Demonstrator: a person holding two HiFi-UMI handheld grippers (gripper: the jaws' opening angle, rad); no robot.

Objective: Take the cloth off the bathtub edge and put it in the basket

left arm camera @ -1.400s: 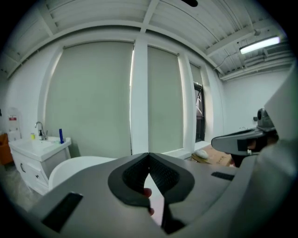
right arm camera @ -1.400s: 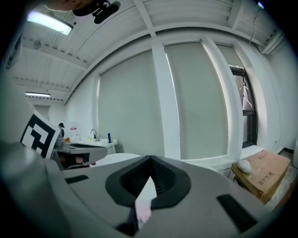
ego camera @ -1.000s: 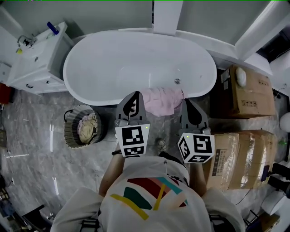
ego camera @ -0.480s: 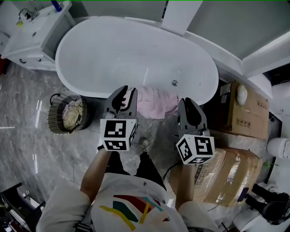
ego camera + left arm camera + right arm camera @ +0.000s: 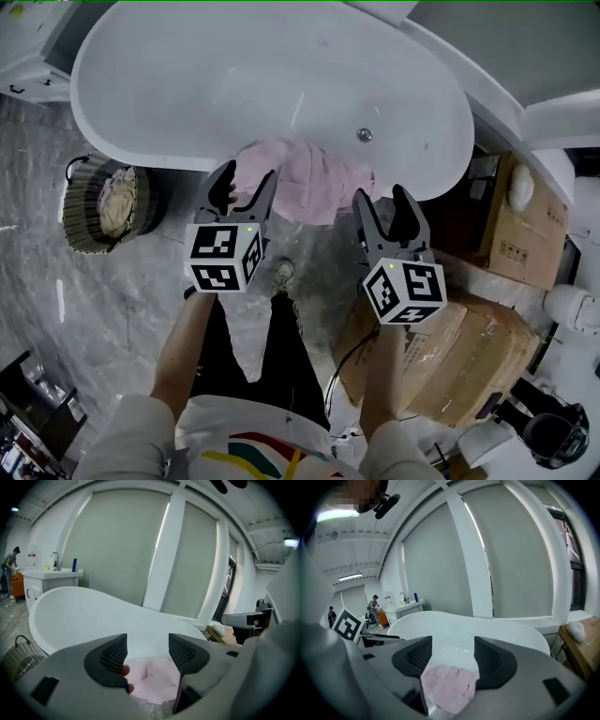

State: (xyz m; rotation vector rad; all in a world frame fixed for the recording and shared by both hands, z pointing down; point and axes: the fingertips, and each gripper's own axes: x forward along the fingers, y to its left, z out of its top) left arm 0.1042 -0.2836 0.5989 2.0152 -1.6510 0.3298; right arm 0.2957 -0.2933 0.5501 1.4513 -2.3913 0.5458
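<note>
A pink cloth (image 5: 305, 180) hangs over the near rim of the white bathtub (image 5: 187, 103). In the head view my left gripper (image 5: 242, 184) sits just in front of the cloth's left end, my right gripper (image 5: 386, 207) off its right end. Both pairs of jaws have just been opening and stand apart with nothing pressed between them. The cloth (image 5: 152, 684) shows low between the left gripper's (image 5: 147, 651) pads, beyond them. In the right gripper view the cloth (image 5: 447, 686) lies below and ahead of the right gripper (image 5: 452, 656). The woven basket (image 5: 98, 204) stands on the floor at left with pale cloth inside.
Cardboard boxes (image 5: 441, 361) are stacked on the marble floor at the right, close to my right arm. A white vanity (image 5: 51, 578) with a tap stands beyond the tub's far end. People (image 5: 374, 606) are far off in the background.
Both grippers have dropped down toward the tub rim and the cloth. Their jaws, shut a second ago, now stand apart. My head view has shifted closer over the tub.
</note>
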